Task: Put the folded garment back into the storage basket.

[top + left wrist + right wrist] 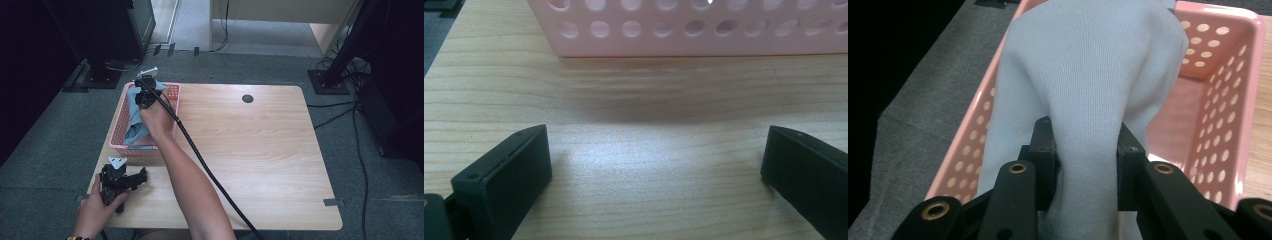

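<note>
A pink perforated basket [174, 95] stands at the table's far left, with a light blue-grey cloth [134, 107] draped in it. My right gripper [145, 92] is over the basket, shut on that cloth [1088, 75], which bulges up between its jaws above the basket's pink wall [1218, 120]. My left gripper [132, 180] rests on the table near the front left corner, held by a hand. Its jaws stand wide apart over bare wood, open with nothing between them [656, 165], facing the basket's side wall [684, 30].
The wooden table [260, 150] has a dark round hole [247, 98] near its far edge. The right gripper's black cable [210, 175] trails across the table to the front. Stand bases [327, 82] and cables lie on the carpet beyond.
</note>
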`<state>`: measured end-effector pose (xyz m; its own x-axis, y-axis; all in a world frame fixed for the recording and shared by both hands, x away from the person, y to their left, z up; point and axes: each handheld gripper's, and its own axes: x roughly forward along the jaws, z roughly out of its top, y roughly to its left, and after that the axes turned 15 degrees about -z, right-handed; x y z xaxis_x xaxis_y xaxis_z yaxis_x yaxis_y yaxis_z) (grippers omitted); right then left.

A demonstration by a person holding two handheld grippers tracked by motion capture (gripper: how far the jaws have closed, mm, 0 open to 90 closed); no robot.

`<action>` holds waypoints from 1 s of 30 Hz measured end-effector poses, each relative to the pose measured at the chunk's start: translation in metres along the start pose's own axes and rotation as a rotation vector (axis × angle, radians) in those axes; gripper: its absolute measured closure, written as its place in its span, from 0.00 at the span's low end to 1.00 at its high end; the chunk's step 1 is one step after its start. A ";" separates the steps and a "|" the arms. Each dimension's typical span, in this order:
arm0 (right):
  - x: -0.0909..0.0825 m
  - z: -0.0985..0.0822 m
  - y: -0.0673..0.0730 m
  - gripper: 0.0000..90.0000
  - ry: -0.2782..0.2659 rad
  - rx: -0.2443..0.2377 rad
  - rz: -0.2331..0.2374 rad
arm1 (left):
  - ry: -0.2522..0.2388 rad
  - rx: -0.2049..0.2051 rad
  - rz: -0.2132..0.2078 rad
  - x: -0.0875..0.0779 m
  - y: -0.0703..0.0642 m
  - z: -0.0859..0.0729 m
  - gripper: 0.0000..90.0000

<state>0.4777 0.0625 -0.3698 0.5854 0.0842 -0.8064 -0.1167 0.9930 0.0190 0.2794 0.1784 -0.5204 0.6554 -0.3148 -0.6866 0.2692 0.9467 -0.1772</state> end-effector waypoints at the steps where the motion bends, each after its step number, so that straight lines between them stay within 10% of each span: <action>1: 0.001 0.000 -0.001 0.79 0.001 0.008 -0.002 | 0.000 0.000 0.000 0.000 0.000 0.000 0.00; 30: 0.048 -0.030 0.009 0.78 -0.009 -0.041 -0.045 | -0.008 -0.004 0.000 0.000 0.000 0.000 0.00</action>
<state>0.4803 0.0731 -0.4259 0.5980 0.0404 -0.8005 -0.1226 0.9916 -0.0415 0.2796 0.1780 -0.5207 0.6609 -0.3152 -0.6811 0.2663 0.9470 -0.1798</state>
